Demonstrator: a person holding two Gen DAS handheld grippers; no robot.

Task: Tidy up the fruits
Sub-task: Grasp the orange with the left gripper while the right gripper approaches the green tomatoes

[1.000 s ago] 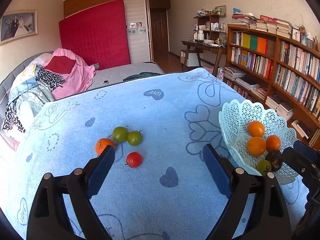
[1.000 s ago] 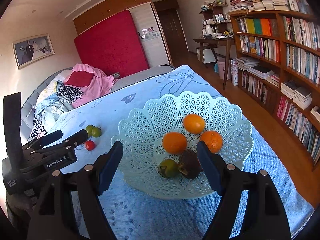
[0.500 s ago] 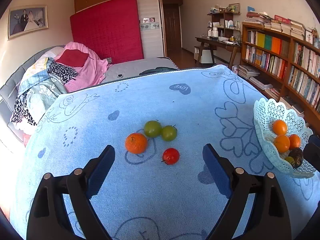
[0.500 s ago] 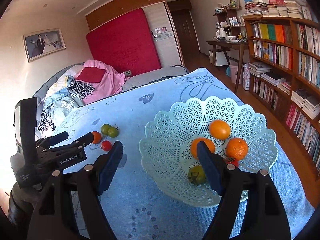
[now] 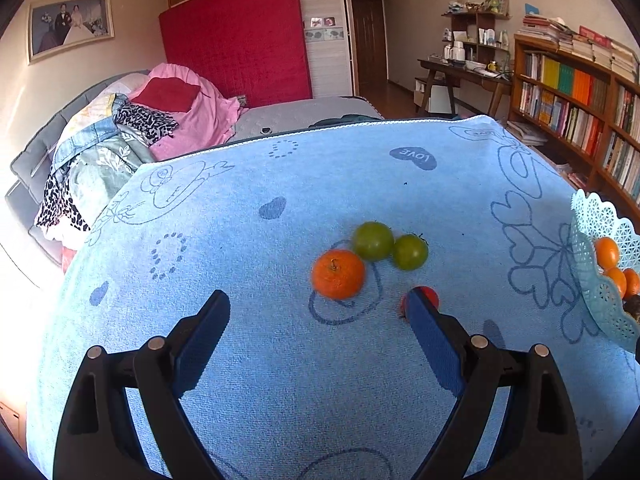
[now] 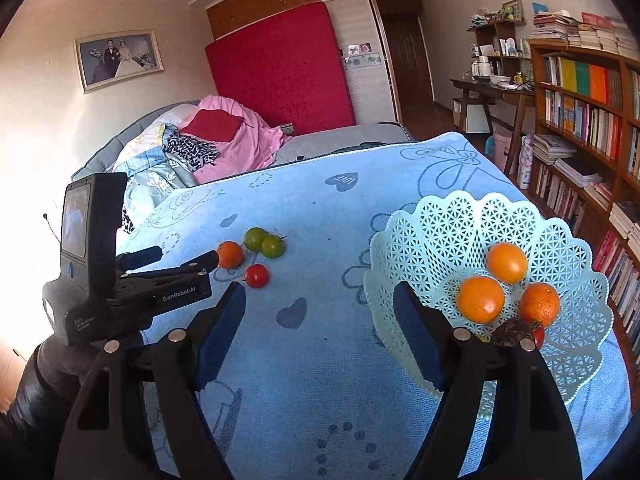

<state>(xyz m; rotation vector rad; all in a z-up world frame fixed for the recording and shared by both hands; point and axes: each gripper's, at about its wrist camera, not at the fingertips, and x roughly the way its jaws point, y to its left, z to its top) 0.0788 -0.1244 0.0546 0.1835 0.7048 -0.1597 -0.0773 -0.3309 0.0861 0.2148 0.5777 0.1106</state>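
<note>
On the blue cloth lie an orange mandarin [image 5: 338, 274], two green tomatoes [image 5: 373, 240] [image 5: 409, 251] and a red tomato [image 5: 430, 295], the last partly hidden behind my left gripper's right finger. My left gripper [image 5: 316, 314] is open and empty, just short of the mandarin. The pale lattice fruit basket [image 6: 452, 220] holds three oranges [image 6: 481, 299], a dark fruit [image 6: 513, 331] and a bit of red fruit. My right gripper [image 6: 320, 300] is open and empty above the cloth, its right finger in front of the basket's left rim. The same loose fruits show in the right wrist view: mandarin [image 6: 230, 254], red tomato [image 6: 257, 275].
The left hand-held gripper body [image 6: 120, 292] with its camera sits at the left of the right wrist view, a dark sleeve [image 6: 28, 392] below it. Beyond the cloth lie a bed with piled clothes [image 5: 132, 128], a desk [image 5: 464, 72] and bookshelves [image 5: 580, 96].
The left gripper has swung left and closer to the loose fruits; the basket slid to the view's right edge. The right gripper has drawn away left, the basket shifting to its right.
</note>
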